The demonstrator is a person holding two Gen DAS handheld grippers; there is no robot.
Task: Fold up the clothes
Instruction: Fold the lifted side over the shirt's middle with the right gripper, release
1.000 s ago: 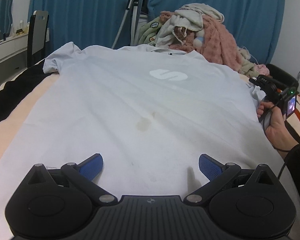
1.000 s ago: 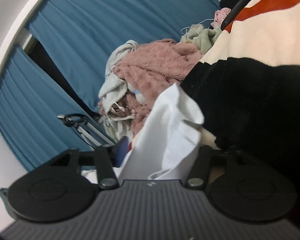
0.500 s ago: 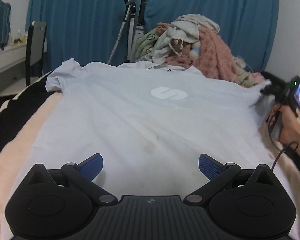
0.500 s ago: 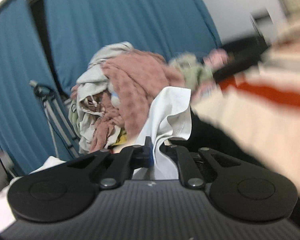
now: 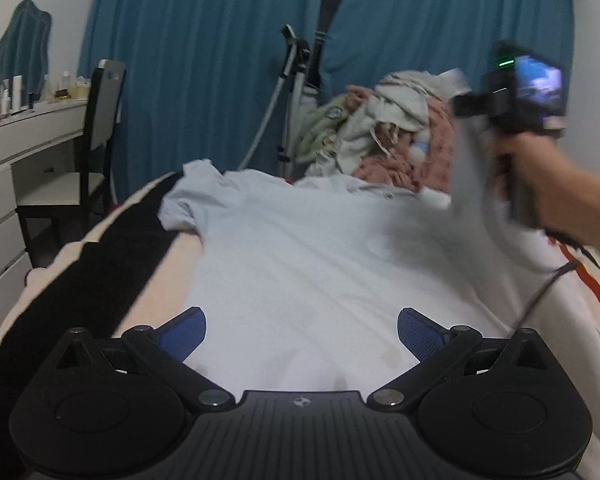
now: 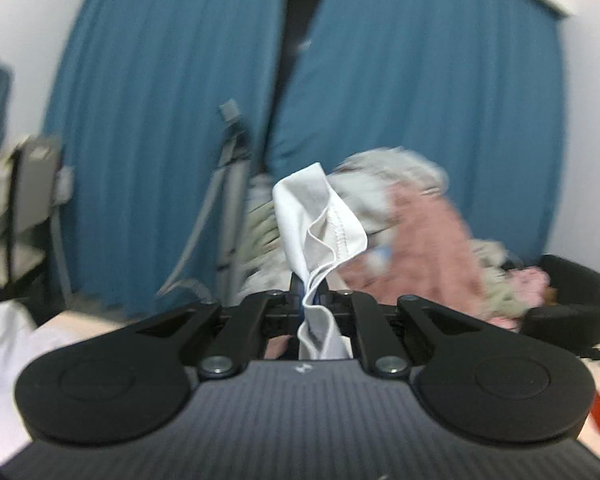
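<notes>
Left gripper (image 5: 302, 334): jaws wide apart, nothing between the blue pads (image 5: 183, 332); they hang just above the near part of the shirt, not touching any fold that can be seen.
Shirt (image 5: 320, 264): pale, spread flat on the bed (image 5: 100, 276), running forward from the left jaws to the clothes heap; one short sleeve (image 5: 184, 200) lies ahead and left of those jaws, still unfolded.
Shirt, right side: lifted off the bed ahead and right of the left jaws, hanging as a blurred sheet from the raised right tool.
Right gripper (image 6: 309, 296): jaws closed tight on a pinch of shirt cloth; a stitched hem corner (image 6: 320, 216) stands up just beyond the tips, more cloth bunches behind them toward the camera.
Right hand (image 5: 536, 184): seen from the left camera, gripping the tool handle, held high — above bed level, its small screen lit.
Clothes heap (image 5: 388, 128): pink, cream and green items piled beyond the shirt's collar end, straight ahead of both jaw pairs.
Curtain (image 5: 204, 68): blue, behind the heap.
Chair (image 5: 100, 120): far left of the left jaws, beside a white desk — well apart from the shirt.
Sharpness: right view motion-blurred; background detail there unreadable.
</notes>
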